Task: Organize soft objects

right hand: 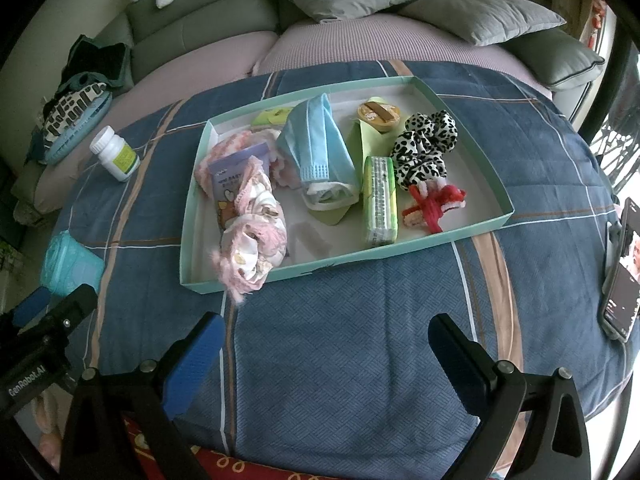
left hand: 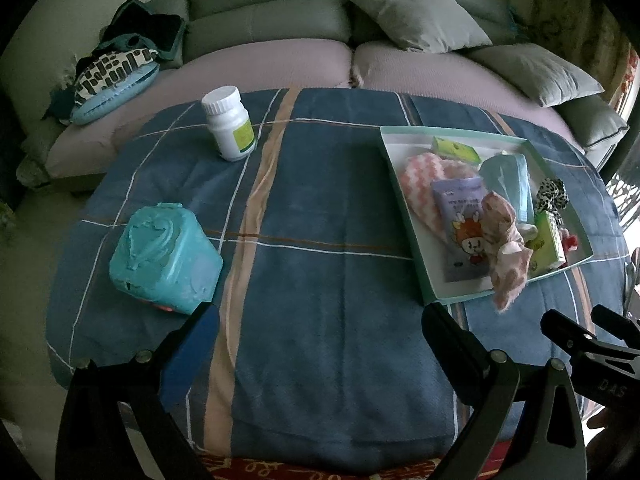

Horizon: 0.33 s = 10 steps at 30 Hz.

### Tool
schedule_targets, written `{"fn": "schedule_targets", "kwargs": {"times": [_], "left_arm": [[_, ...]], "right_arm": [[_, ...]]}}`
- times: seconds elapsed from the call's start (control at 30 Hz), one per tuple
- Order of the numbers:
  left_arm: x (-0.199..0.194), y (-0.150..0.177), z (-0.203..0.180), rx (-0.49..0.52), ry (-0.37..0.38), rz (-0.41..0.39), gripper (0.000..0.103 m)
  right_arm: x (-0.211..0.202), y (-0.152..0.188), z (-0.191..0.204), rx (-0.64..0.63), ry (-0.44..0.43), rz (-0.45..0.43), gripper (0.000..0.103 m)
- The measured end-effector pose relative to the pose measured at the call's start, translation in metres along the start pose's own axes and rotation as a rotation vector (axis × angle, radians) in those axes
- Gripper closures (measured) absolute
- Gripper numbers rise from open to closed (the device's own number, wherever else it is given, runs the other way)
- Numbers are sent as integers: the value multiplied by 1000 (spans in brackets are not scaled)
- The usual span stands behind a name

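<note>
A shallow teal tray on the blue plaid cloth holds soft items: a pink patterned sock draped over its near rim, a blue face mask, a leopard scrunchie, a red yarn piece, a green tissue pack, a pink-white cloth and a purple pouch. My left gripper is open and empty above the cloth, left of the tray. My right gripper is open and empty just in front of the tray.
A white pill bottle and a teal plastic box stand on the cloth's left side. A phone lies at the right edge. A grey sofa with cushions is behind the table.
</note>
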State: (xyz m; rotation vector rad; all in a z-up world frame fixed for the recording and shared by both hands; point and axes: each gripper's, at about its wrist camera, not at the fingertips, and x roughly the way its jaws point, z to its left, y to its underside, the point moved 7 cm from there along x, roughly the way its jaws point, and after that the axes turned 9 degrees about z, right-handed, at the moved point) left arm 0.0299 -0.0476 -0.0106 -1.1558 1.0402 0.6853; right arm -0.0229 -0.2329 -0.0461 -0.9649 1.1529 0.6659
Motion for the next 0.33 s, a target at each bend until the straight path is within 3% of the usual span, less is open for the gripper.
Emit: {"fn": "schedule_targets", "kwargs": {"times": [0.33], "left_arm": [[0,0,2,-3,-18,-3,2]], "right_arm": [[0,0,0,0,-1,0,0]]}}
